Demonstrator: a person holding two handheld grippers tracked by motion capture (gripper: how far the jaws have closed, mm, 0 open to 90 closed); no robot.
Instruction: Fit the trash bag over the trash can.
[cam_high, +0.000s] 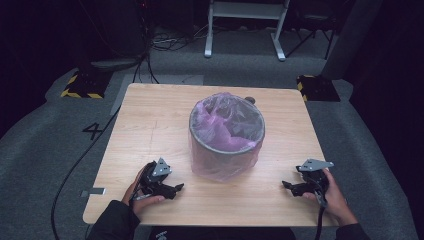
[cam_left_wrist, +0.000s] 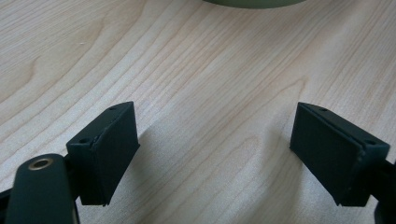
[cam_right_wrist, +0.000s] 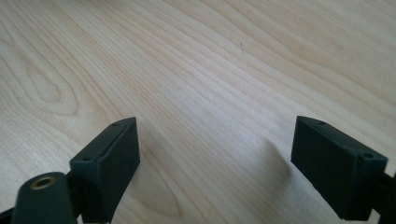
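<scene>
Spreading pale and wood-grained, the square worktop (cam_high: 150, 120) carries a round grey bin (cam_high: 226, 134) at its centre, lined with a crinkled pink-clear plastic bag (cam_high: 220, 112). Flanking it near the front edge, left gripper (cam_high: 176, 188) and right gripper (cam_high: 287, 186) rest with jaws apart, holding nothing.

The bench (cam_high: 150, 130) is showing pale wood with wavy grain lines. The grey bin (cam_high: 226, 131) is wearing a clear bag tinted pink-purple inside. Both tongs, left (cam_high: 176, 188) and right (cam_high: 287, 186), are looking black, topped by grey plates.
</scene>
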